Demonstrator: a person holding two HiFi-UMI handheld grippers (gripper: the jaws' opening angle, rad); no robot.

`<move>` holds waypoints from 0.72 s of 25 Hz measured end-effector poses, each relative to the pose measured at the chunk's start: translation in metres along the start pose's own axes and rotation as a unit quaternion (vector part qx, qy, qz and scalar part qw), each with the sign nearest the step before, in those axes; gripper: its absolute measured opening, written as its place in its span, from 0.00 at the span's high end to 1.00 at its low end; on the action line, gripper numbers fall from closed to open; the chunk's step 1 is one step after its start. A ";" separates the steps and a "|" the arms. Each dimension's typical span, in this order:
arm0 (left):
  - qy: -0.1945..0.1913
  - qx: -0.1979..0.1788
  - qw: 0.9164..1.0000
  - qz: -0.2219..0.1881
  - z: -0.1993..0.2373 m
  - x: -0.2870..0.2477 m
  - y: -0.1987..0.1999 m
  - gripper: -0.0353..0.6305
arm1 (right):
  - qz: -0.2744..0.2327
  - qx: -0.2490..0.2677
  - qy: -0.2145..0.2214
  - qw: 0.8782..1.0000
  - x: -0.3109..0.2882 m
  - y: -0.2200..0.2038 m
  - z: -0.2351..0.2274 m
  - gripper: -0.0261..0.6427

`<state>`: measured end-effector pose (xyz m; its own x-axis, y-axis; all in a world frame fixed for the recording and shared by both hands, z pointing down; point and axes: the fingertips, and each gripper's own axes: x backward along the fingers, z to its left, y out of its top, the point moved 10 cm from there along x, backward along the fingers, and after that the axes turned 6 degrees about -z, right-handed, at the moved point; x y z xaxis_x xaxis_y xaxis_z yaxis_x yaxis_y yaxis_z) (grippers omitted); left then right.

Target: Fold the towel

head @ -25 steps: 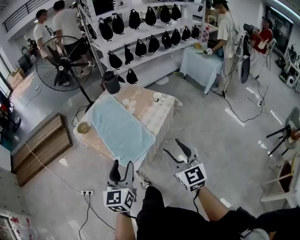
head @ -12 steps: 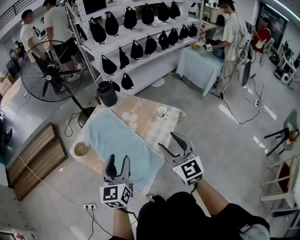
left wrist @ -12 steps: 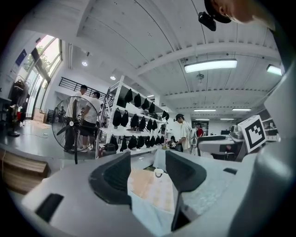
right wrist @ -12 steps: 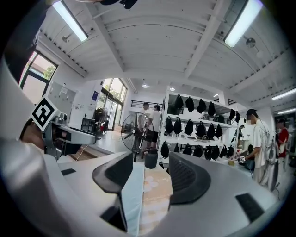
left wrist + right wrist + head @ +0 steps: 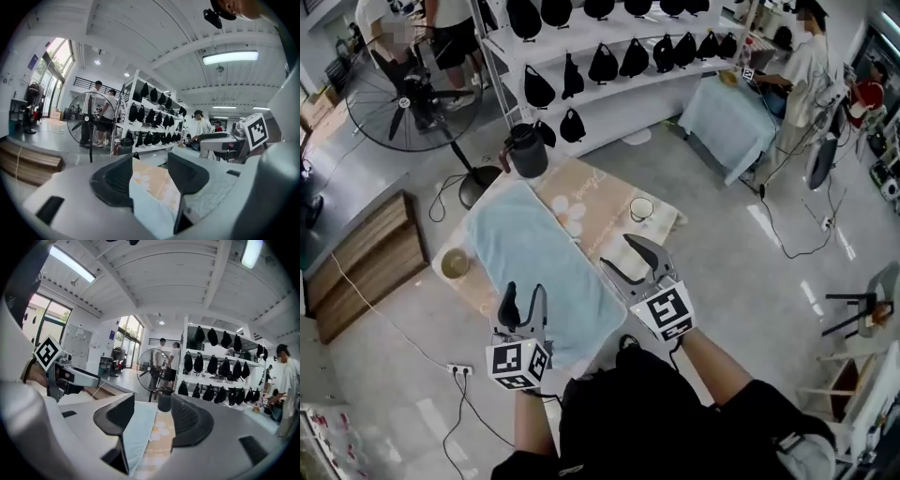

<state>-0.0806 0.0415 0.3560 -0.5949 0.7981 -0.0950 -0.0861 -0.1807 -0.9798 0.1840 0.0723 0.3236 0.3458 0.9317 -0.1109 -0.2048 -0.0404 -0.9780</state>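
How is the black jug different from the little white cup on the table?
The jug is black; the cup is white. The jug is taller and bulkier than the cup. The jug stands at the far corner of the table, by the end of the towel; the cup sits to the towel's right. Both stand upright on the table.

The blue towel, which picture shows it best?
The head view. It looks down on the towel spread along the table, from end to end. The left gripper view shows only a small slice of it between the parted jaws. The right gripper view shows one long strip between its parted jaws.
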 end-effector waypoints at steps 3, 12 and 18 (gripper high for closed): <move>0.033 0.011 0.999 0.016 -0.002 -0.001 -0.017 0.62 | 0.009 0.002 0.045 0.999 -0.015 -0.015 -0.011 0.62; 0.100 0.016 0.987 0.127 -0.031 0.018 -0.090 0.62 | 0.073 -0.016 0.176 0.982 -0.023 -0.087 -0.022 0.62; 0.147 0.057 0.969 0.193 -0.050 0.040 -0.159 0.62 | 0.140 -0.016 0.266 0.954 -0.017 -0.158 -0.008 0.62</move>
<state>-0.0505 0.1311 0.4995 -0.3495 0.7844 -0.5124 -0.0007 -0.5472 -0.8370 0.2179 0.0601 0.4789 0.6990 0.5687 -0.4336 -0.3319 -0.2790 -0.9011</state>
